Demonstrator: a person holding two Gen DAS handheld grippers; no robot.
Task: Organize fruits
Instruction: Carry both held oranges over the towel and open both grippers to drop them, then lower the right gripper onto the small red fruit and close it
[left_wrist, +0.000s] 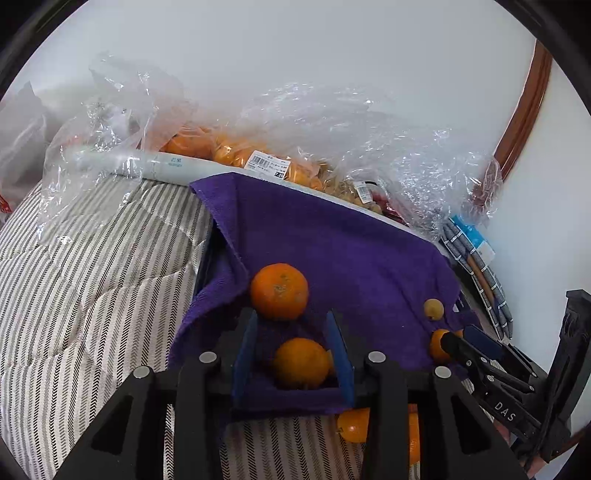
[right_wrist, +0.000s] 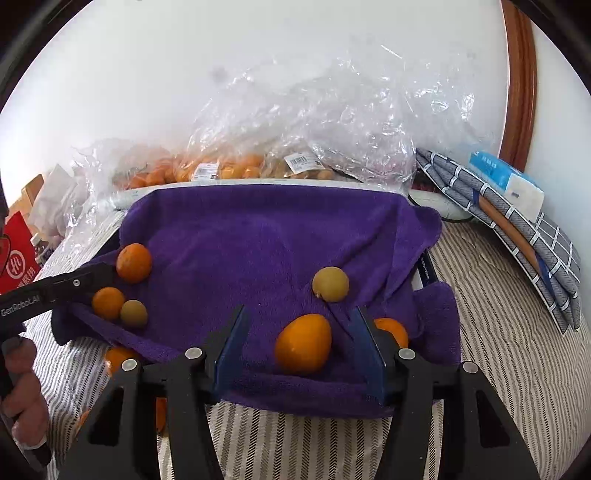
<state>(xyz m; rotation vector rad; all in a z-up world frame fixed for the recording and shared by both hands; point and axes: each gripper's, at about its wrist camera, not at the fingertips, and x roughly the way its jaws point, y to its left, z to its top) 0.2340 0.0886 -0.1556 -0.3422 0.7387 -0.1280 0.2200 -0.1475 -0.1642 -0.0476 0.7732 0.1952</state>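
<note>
A purple towel lies over a low tray on the striped bed. In the left wrist view my left gripper is open around an orange, without touching it; a second orange sits just beyond. In the right wrist view my right gripper is open around an oval orange. A yellow-green fruit lies past it, another orange is beside the right finger. Two oranges and a small greenish fruit lie by the left gripper's finger.
Clear plastic bags of oranges pile up against the white wall behind the towel. A folded checked cloth with a tissue pack lies at the right. More oranges rest on the striped quilt at the towel's near edge.
</note>
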